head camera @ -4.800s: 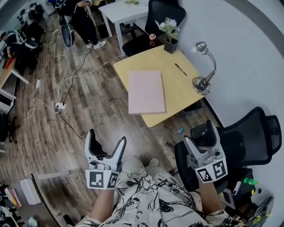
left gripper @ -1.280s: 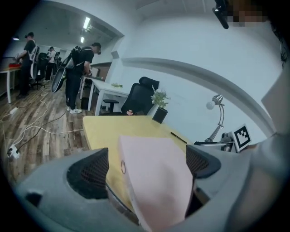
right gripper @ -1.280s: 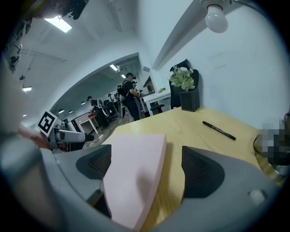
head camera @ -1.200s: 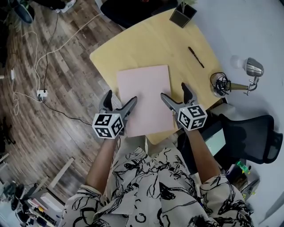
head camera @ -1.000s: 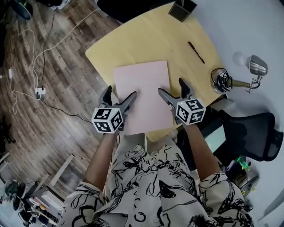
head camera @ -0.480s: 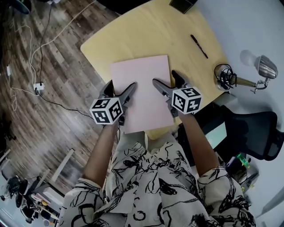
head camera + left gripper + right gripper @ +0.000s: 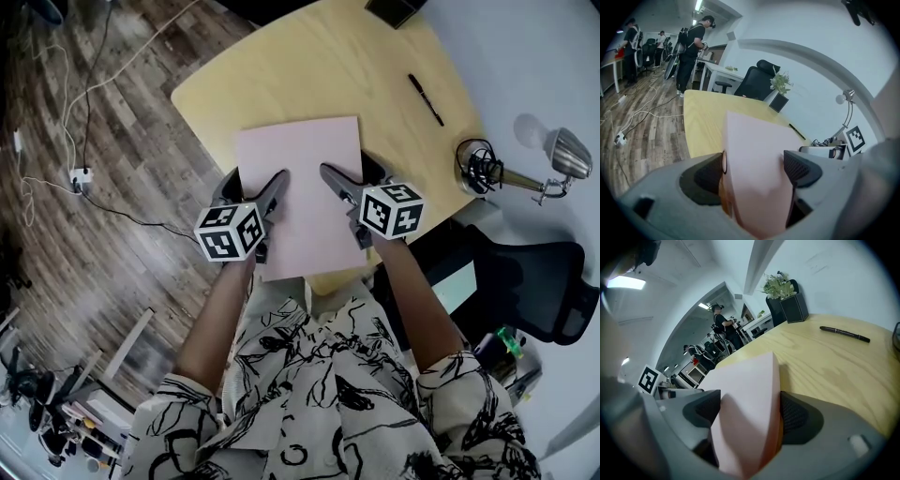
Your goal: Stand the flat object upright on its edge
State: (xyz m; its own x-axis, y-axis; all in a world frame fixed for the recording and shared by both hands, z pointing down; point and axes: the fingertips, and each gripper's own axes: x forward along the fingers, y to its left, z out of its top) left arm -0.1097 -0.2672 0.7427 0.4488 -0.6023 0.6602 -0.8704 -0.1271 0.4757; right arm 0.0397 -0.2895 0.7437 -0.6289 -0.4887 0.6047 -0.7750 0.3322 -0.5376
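A flat pink board (image 7: 298, 192) lies on the yellow table (image 7: 281, 75). My left gripper (image 7: 253, 187) straddles its left edge near the front; one finger is outside the edge, the other over the board. My right gripper (image 7: 352, 178) straddles the right edge the same way. In the left gripper view the board (image 7: 757, 164) fills the gap between the pads (image 7: 801, 168); the right gripper view shows the board (image 7: 750, 404) likewise. Both pairs of jaws have just been closing with the board between them, and still stand wide, with no firm pinch visible.
A black pen (image 7: 426, 98) lies on the table's far right, a desk lamp (image 7: 548, 169) with a coiled cable (image 7: 476, 164) beyond it. A black office chair (image 7: 534, 281) stands at my right. A potted plant (image 7: 785, 294) sits at the table's far end. People stand far off (image 7: 691, 51).
Both grippers came forward and sank onto the board's two side edges. Their jaws have narrowed around those edges. The board has stayed flat in place.
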